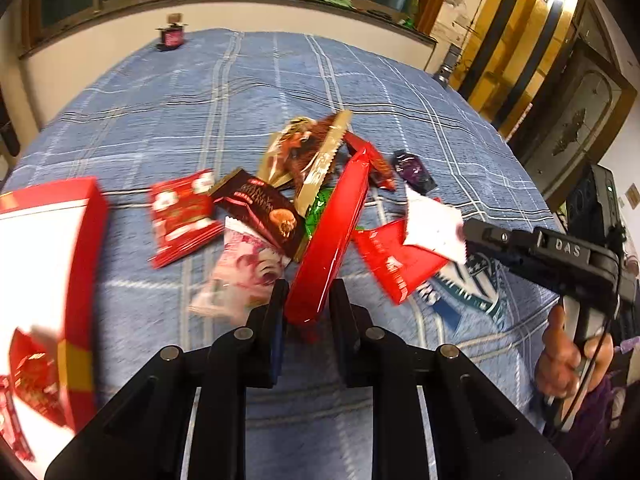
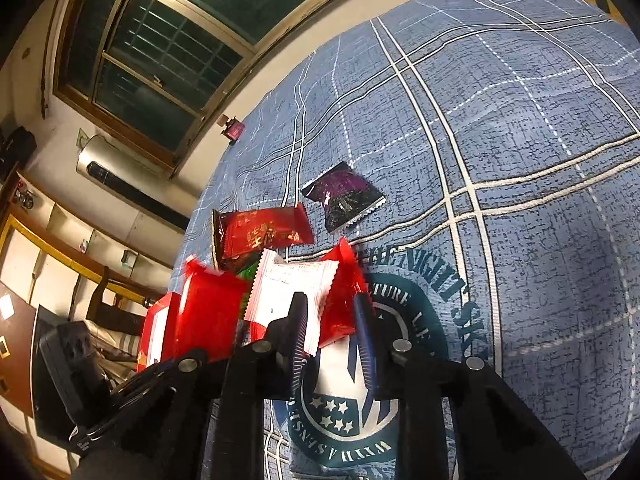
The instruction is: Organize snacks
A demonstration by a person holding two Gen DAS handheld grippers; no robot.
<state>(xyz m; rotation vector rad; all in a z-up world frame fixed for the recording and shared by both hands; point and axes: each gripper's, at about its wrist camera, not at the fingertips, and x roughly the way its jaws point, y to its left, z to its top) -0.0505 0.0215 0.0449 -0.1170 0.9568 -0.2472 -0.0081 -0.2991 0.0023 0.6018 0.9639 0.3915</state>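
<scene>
We hold a long red snack bar lifted above the pile, its near end clamped between the fingers of our left gripper. Our right gripper grips a white-backed red packet by its edge, also raised off the bed; the left view shows that packet hanging from the right fingers. Below lie the remaining snacks: a brown chocolate bar, a pink packet, small red packets, a gold-edged bag and a purple packet set a little apart. A red-and-white box sits at the left, with red packets already inside. We judge the step to be carrying both picks over; next, each must swing left over the box opening and be released inside.
</scene>
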